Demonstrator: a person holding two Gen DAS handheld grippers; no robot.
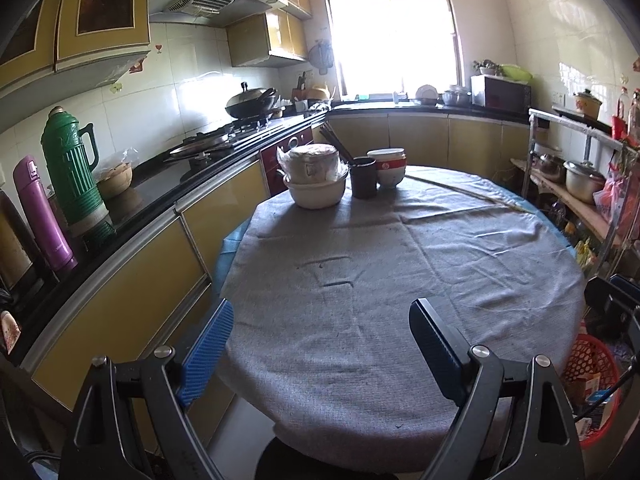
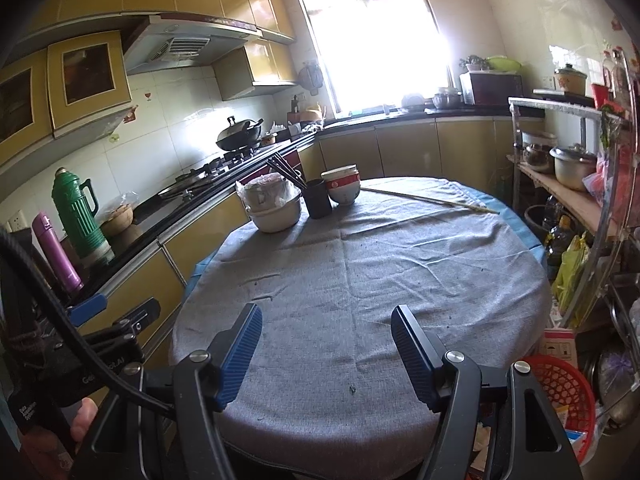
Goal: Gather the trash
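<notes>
Both tools hang level over the near edge of the round bench (image 2: 400, 264), pointed across the grey cloth toward the window; a stance for scanning, I judge, not for grasping.

Left tool (image 1: 320, 344): jaws spread wide, nothing between them. Right tool (image 2: 326, 344): the same, wide apart and empty. From the right wrist view the left tool shows at the near left, beside the bench edge.

Trash on the cloth is scarce. One small dark scrap (image 2: 352, 389) lies near the front edge, just beyond and between the right tool's pads; too small to tell its long axis or which way it points. Other dark specks dot the cloth, too fine to name.

Red basket (image 2: 560, 392) sits on the floor at the near right, below the bench edge, with cartons and wrappers in it. It looks like the drop point, and is placed within easy reach of the right tool.

Far left of the bench: stacked bowls (image 1: 316, 188) with a bag-wrapped one on top, a dark cup (image 1: 363, 178) holding chopsticks, and a red-and-white bowl (image 1: 387, 168), bunched together, probably dishes, not trash. A thin stick (image 2: 432, 199) lies flat at the far right, long axis running left-far to right-near
</notes>
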